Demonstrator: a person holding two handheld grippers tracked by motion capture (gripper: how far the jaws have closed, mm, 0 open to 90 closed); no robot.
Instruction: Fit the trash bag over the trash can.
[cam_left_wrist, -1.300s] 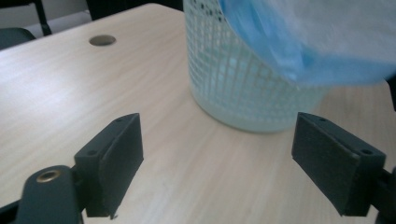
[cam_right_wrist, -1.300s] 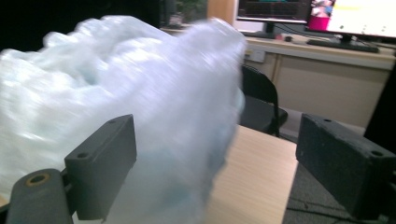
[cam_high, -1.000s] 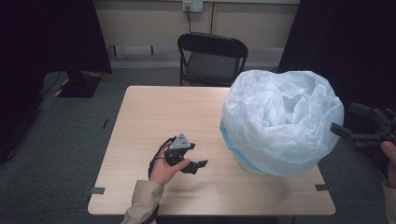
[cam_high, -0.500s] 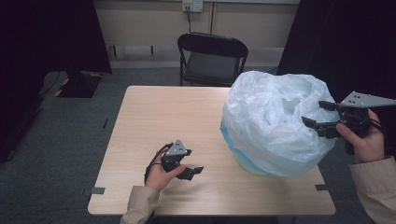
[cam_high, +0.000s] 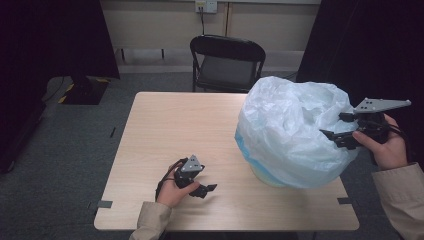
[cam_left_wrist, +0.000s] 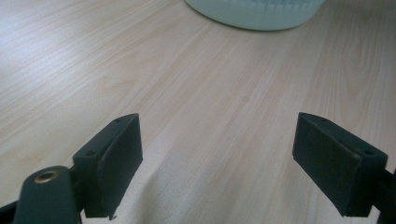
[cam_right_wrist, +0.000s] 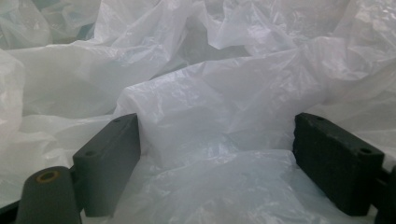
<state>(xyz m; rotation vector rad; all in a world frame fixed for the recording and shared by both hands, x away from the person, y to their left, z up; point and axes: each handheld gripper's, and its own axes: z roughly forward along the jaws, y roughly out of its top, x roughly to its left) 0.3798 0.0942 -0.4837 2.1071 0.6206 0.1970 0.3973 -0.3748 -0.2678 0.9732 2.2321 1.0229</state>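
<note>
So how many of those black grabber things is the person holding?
2. The left gripper rests low over the table near its front edge, jaws open and empty. The right gripper is at the white plastic bag, jaws open around a fold.

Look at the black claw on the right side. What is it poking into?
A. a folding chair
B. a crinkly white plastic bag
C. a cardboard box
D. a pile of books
B: the right gripper has its open jaws up against the white plastic bag, and in the right gripper view the crinkly plastic bulges between the two jaws.
</note>
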